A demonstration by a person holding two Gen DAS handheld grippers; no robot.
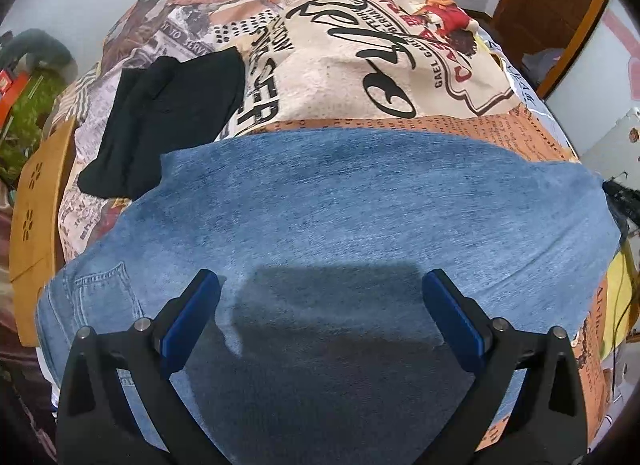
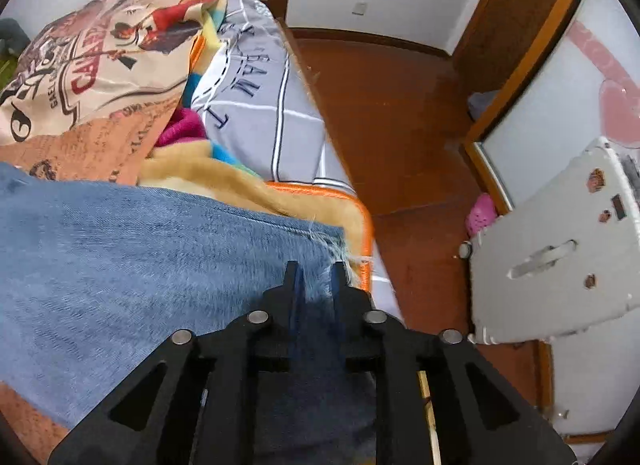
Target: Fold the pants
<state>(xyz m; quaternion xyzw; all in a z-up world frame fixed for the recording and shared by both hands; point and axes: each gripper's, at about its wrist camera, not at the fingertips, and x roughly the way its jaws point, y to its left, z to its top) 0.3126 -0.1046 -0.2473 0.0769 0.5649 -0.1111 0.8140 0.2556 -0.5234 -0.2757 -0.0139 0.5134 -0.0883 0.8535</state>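
Note:
Blue jeans (image 1: 340,209) lie spread across a bed covered with a printed sheet (image 1: 352,77); a back pocket shows at the lower left. My left gripper (image 1: 320,285) is open, its blue-padded fingers (image 1: 192,317) wide apart just above the denim, holding nothing. In the right wrist view the jeans (image 2: 120,257) end in a frayed hem (image 2: 340,249) near the bed's edge. My right gripper (image 2: 316,269) is shut on the denim at that frayed hem corner.
A folded black garment (image 1: 168,117) lies on the bed beyond the jeans at left. A wooden board (image 1: 36,217) stands at the bed's left side. Right of the bed are a red-brown floor (image 2: 400,125), a grey panel (image 2: 560,249) and a wooden door frame (image 2: 520,45).

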